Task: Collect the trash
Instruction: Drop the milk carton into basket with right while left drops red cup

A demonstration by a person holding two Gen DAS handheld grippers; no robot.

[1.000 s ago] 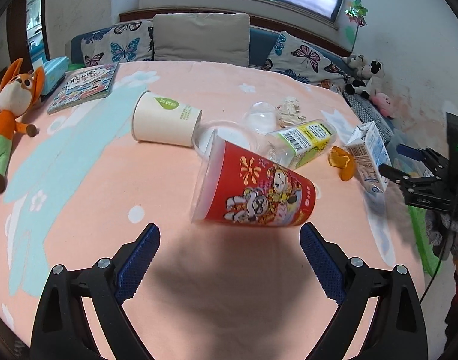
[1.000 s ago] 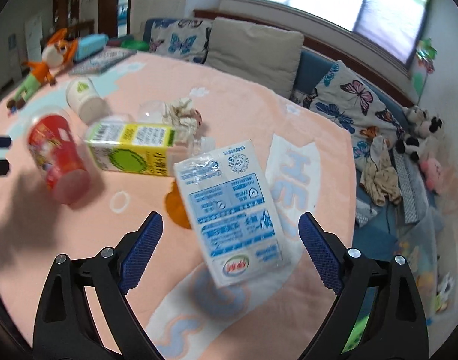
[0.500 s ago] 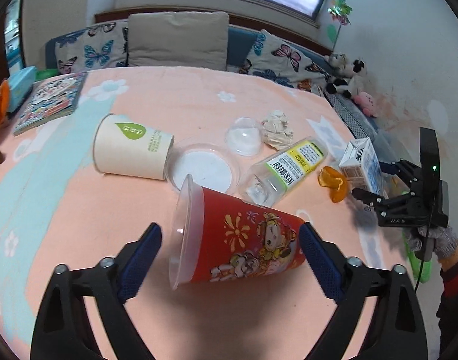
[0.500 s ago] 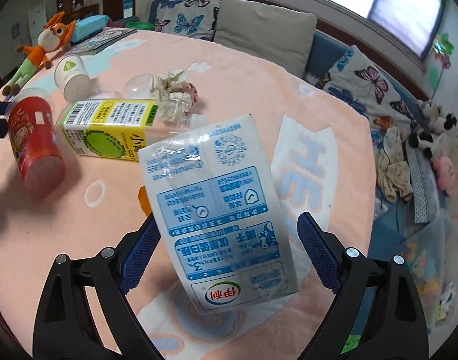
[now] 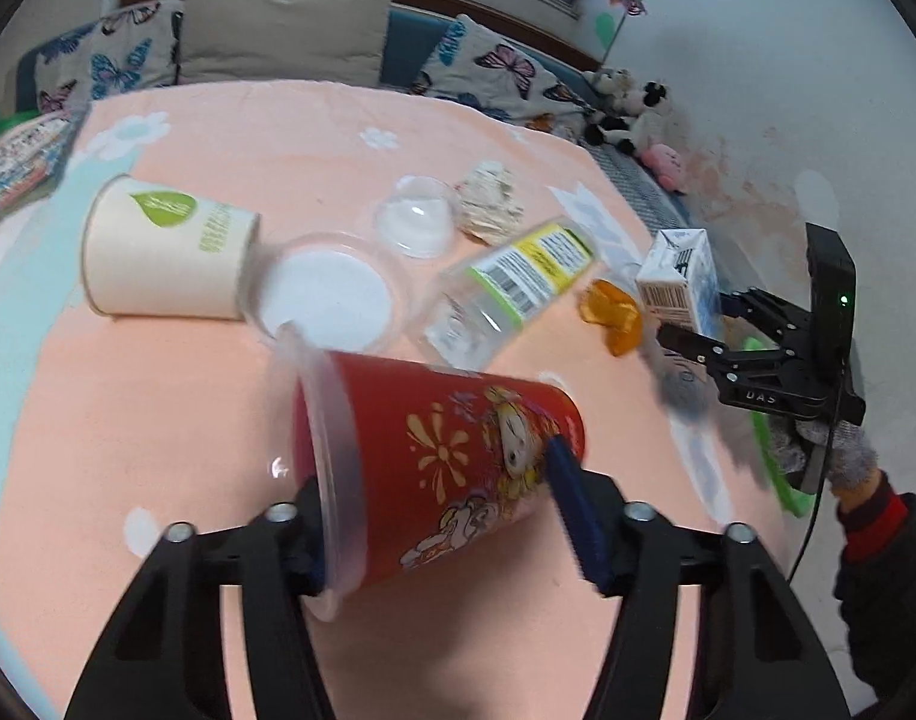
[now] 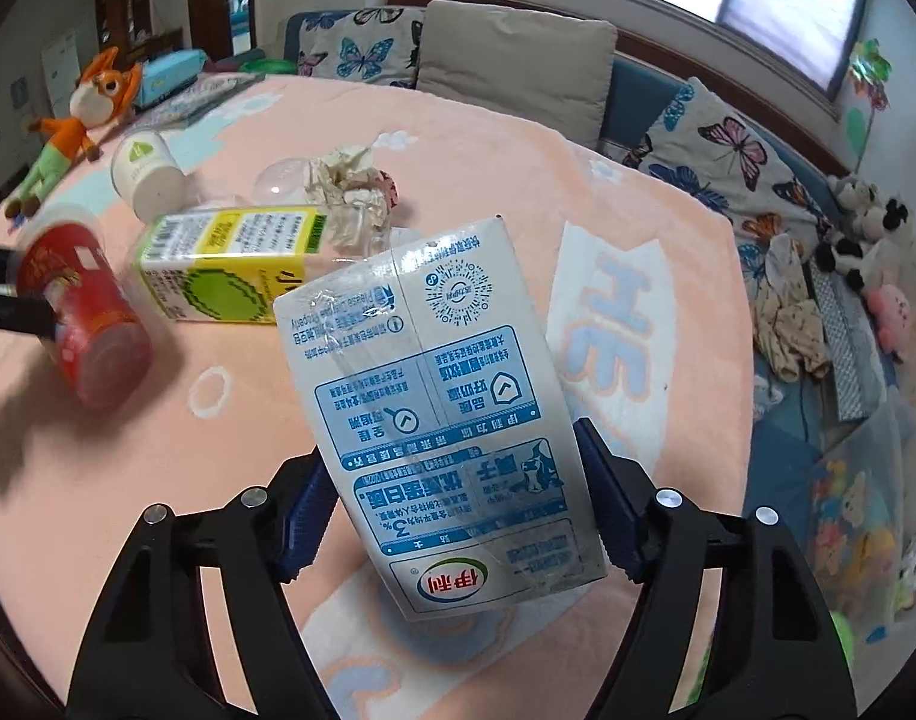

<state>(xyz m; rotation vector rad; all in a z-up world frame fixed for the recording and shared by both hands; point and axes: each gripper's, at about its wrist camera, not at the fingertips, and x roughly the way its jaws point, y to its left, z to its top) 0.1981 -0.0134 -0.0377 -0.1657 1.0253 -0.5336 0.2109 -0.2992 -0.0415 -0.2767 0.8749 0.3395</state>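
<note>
A red printed cup (image 5: 434, 456) with a clear lid lies on its side on the peach blanket (image 5: 128, 408). My left gripper (image 5: 440, 531) is closing on it lengthwise, one blue pad on the base and the other behind the lid rim. In the right wrist view the same cup (image 6: 86, 324) shows at the far left. My right gripper (image 6: 458, 510) is closing on a blue-and-white milk carton (image 6: 434, 396), with pads on both of its sides. From the left wrist view the carton (image 5: 677, 276) stands tilted up between the right gripper's (image 5: 695, 318) fingers.
More litter lies behind the cup: a white paper cup (image 5: 164, 258), a flat clear lid (image 5: 326, 294), a small dome lid (image 5: 416, 222), a yellow-green labelled bottle (image 5: 518, 282), crumpled paper (image 5: 488, 207) and an orange wrapper (image 5: 614, 315). A fox plush (image 6: 92, 108) and cushions line the far edge.
The left gripper moved in around the red cup and its jaws narrowed onto it. The right jaws narrowed onto the milk carton, which now fills more of that view and tilts up.
</note>
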